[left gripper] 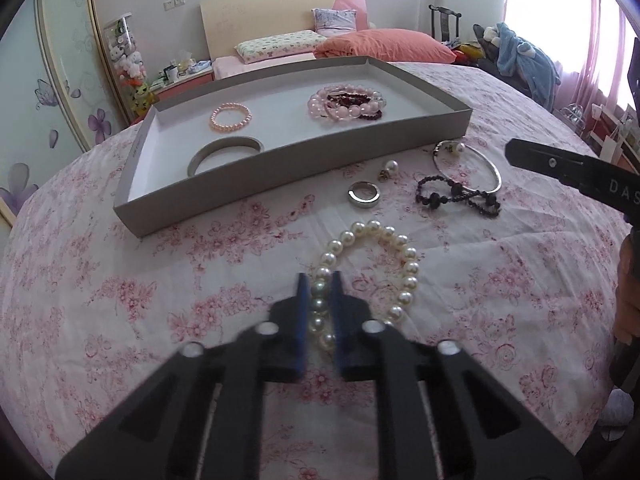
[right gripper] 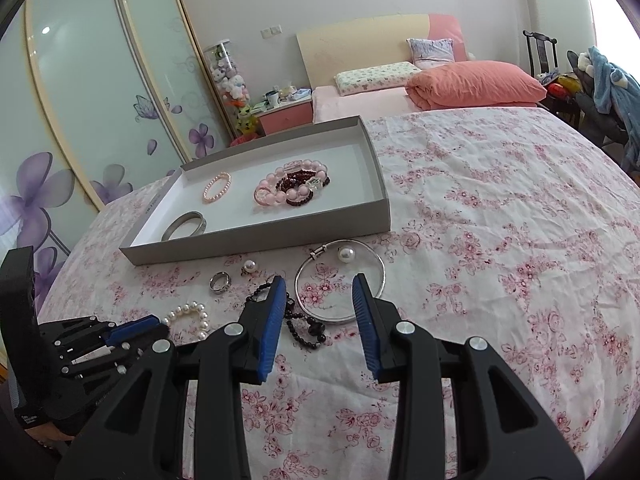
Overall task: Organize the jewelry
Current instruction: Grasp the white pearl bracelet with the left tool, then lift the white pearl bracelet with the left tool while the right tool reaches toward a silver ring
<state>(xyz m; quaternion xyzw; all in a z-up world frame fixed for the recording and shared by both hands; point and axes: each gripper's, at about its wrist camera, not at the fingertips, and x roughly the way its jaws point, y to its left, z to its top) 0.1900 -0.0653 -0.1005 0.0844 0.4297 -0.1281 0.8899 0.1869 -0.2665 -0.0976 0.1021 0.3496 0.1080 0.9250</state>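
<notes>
So the left gripper point(left gripper: 320, 280) has its blue pads clamped down on the near side of the white pearl bracelet point(left gripper: 372, 268), pinching a few of the pearls between them while the rest of the loop lies flat on the pink floral bedspread point(left gripper: 120, 300). The right gripper point(right gripper: 320, 284) is just hanging over the other loose bits with its jaws spread apart and nothing between the pads; through the gap you can see the silver bangle point(right gripper: 340, 280) with a big pearl sitting at its clasp end, and the black bead bracelet point(right gripper: 300, 320) lying partly across the bangle's near edge. A little further left on the bedspread there's a silver ring point(right gripper: 220, 281) and right by it a small pearl earring point(right gripper: 250, 267), both close to the front wall of the grey tray point(right gripper: 256, 240). Inside the tray there's already a small pink pearl bracelet point(right gripper: 217, 187), a heap of chunky pink bead bracelets point(right gripper: 276, 188) tangled with dark red bead ones point(right gripper: 298, 184), and a wide silver bangle point(right gripper: 184, 225) tucked in the near-left corner. From the left wrist view the tip of the right gripper pokes in from the right edge, well clear of the white pearls.
</notes>
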